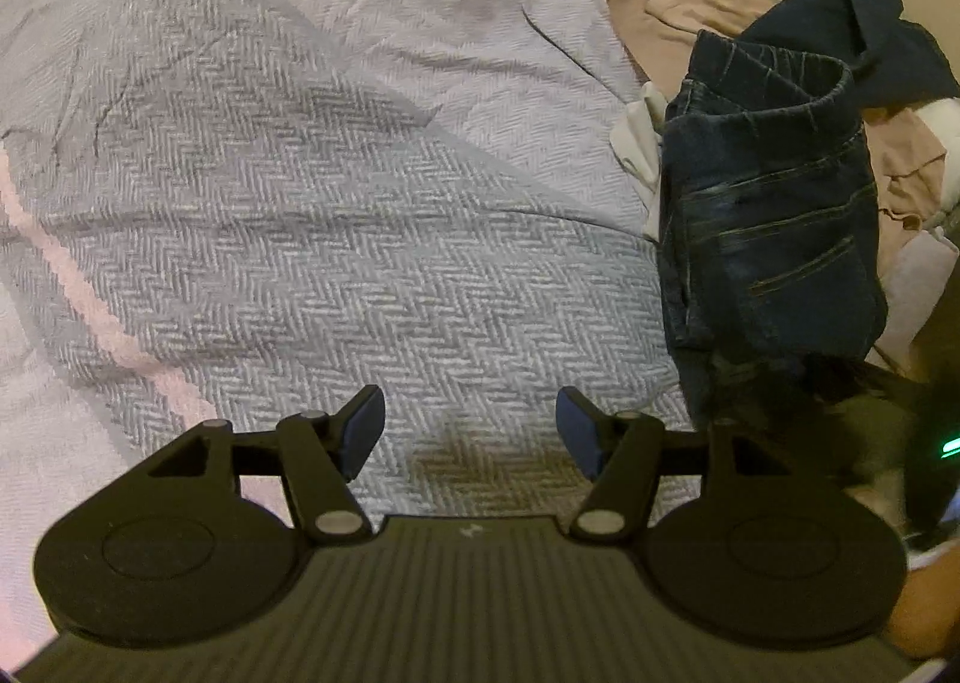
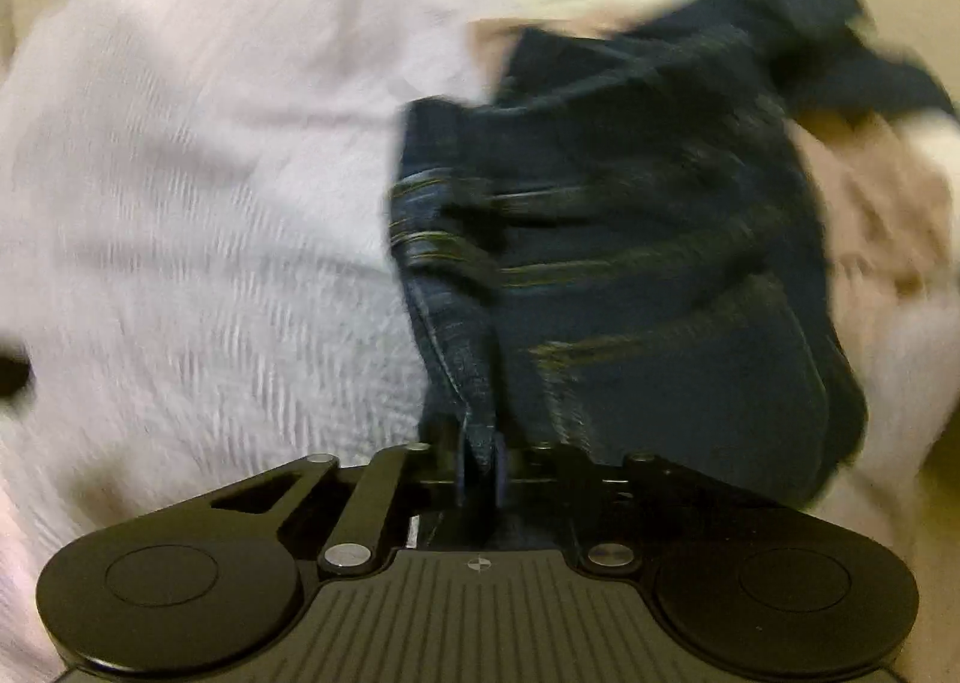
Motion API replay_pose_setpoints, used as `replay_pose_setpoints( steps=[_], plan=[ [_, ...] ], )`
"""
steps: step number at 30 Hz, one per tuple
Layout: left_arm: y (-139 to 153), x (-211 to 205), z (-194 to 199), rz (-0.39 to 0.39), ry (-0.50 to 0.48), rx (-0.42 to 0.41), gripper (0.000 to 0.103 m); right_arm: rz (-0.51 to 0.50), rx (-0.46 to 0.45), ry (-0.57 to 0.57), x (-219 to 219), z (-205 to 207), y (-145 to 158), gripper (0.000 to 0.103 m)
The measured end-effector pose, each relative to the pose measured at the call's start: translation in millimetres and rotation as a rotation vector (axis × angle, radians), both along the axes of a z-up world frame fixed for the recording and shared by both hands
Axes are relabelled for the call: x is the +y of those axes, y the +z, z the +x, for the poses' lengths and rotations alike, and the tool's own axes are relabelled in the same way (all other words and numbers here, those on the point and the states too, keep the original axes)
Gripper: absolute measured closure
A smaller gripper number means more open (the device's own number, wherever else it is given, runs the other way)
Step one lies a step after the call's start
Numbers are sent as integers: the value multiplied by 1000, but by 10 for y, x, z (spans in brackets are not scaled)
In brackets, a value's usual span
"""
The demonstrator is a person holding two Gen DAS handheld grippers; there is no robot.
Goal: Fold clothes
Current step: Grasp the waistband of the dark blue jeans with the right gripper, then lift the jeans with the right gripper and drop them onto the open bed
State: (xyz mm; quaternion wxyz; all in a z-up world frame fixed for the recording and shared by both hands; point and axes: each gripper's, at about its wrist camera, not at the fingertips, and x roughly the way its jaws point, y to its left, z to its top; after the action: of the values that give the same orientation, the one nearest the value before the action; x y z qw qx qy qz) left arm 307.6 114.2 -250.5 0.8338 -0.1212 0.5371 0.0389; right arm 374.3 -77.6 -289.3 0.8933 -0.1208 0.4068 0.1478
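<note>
The right gripper (image 2: 480, 461) has its 2 fingers pinched together on an edge of a pair of dark blue jeans (image 2: 630, 263), and the denim rises straight ahead of the tool and spreads away to its right. Gripping at a seam or hem like this, the tool most likely holds the jeans so they can be dragged or lifted clear of the other clothes; the right wrist view is blurred, so the exact part of the garment in the pinch is hard to tell.

The left gripper (image 1: 471, 428) stands wide, with nothing between its 2 blue pads (image 1: 363, 431), and it points over a bare stretch of the grey herringbone bedspread (image 1: 300, 203) just ahead of it. That open stretch looks like the place kept free for laying a garment flat. From this tool the jeans (image 1: 768, 191) hang or stand bunched well off to its right, waistband and back pocket stitching showing, not spread out and not folded.

Behind the jeans, further right, lies a loose heap of pink clothes (image 1: 672, 23) with something white (image 1: 642, 137) tucked at its edge, and a dark navy piece (image 1: 864, 5) on top.

No basket, drawer or other container shows in either view.
</note>
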Motion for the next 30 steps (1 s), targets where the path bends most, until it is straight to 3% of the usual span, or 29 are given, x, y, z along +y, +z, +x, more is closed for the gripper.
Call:
replay_pose_setpoints(
  steps=[4, 6, 8, 12, 14, 16, 23, 30],
  plan=[
    [7, -42, -16, -23, 4, 0, 44, 66, -77, -167, -457, -114, 354, 99],
    [15, -67, -13, -31, 7, 1, 45, 75, -69, -203, -520, -90, 368, 99],
    [40, -84, -17, -39, 10, -2, 45, 40, -2, -141, -399, 27, 231, 98],
    [122, -77, -74, -20, 8, -21, 45, 116, -19, -128, -540, -9, 492, 94],
    [156, -44, -120, -6, 13, -23, 45, 155, -28, -121, -610, -28, 622, 102],
    [199, 5, -174, -1, 31, -22, 48, 193, -36, -114, -681, -46, 752, 102],
    [577, 57, -343, -36, 101, -92, 48, 328, -66, -90, -928, -109, 1207, 102],
    [1160, 189, -823, -63, 173, -239, 48, 694, -192, -37, -1044, -220, 2472, 102]
  ],
)
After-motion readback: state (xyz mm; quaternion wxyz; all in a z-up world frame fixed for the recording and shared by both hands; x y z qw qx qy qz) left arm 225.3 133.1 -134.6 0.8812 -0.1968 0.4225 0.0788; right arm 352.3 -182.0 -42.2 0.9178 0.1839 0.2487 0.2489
